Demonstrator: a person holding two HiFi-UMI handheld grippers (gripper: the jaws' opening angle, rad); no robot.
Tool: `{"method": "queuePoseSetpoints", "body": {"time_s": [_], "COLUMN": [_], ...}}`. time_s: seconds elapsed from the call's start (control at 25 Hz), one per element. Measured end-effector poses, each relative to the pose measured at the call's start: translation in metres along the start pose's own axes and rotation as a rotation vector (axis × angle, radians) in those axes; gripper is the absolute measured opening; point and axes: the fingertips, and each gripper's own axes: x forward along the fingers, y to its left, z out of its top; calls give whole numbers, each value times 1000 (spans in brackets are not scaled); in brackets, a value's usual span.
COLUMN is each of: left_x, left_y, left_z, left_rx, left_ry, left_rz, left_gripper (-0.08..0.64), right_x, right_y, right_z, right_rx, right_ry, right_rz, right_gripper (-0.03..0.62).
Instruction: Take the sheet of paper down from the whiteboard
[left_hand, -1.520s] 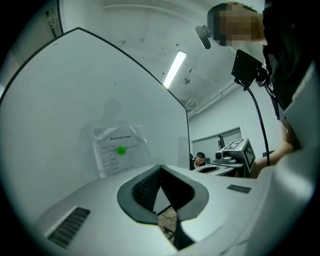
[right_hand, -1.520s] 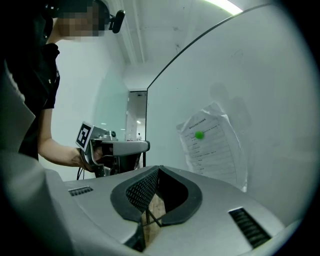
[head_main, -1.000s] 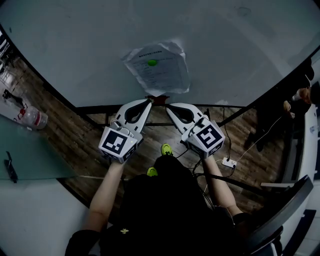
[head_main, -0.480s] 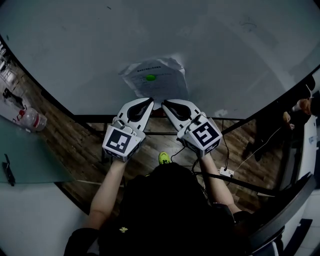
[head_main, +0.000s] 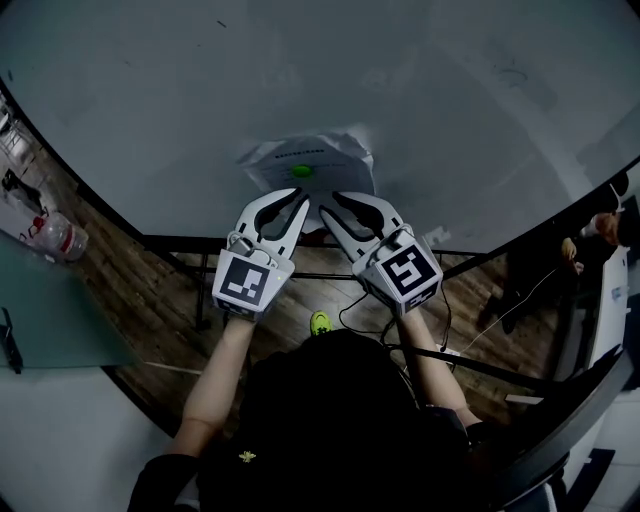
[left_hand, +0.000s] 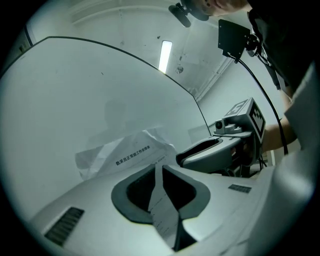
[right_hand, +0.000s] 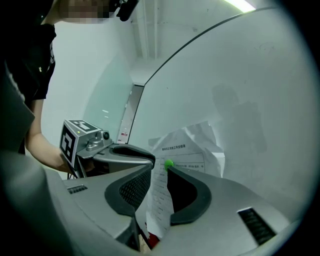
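Observation:
A creased printed sheet of paper (head_main: 312, 160) hangs on the whiteboard (head_main: 300, 80), pinned by a green magnet (head_main: 301, 171). Both grippers point level at its lower edge, side by side. My left gripper (head_main: 303, 203) has the sheet's (left_hand: 130, 155) bottom flap running between its tips (left_hand: 157, 167), which still pinch it while the jaws are opening. My right gripper (head_main: 329, 203) is opening too. Its jaws stand visibly apart (right_hand: 159, 169) with the paper (right_hand: 192, 150) loose between them, just below the magnet (right_hand: 169, 163).
The whiteboard's dark stand rail (head_main: 300, 243) runs under the grippers over a wooden floor. A plastic bottle (head_main: 55, 235) lies on a glass table at the left. Another person (head_main: 600, 215) and a power strip cable are at the right.
Both grippers have moved up and forward from the board's bottom rail onto the sheet's lower edge. The right jaws have spread apart; the left jaws have parted only slightly.

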Motion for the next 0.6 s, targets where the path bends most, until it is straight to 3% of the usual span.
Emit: {"method": "queuePoseSetpoints", "body": {"time_s": [0.32, 0.6], "left_x": [13, 20], "left_y": [13, 19], "left_z": [-1, -11], "left_rx": [18, 140], "left_ry": [0, 67], "left_rz": [61, 155], "left_gripper": [104, 152], "right_x": [2, 0], "right_y": [-12, -18], "right_z": [4, 9], "right_rx": [-34, -62], "right_ry": [16, 17], "right_rz": [-7, -13], "right_gripper": [141, 141]}}
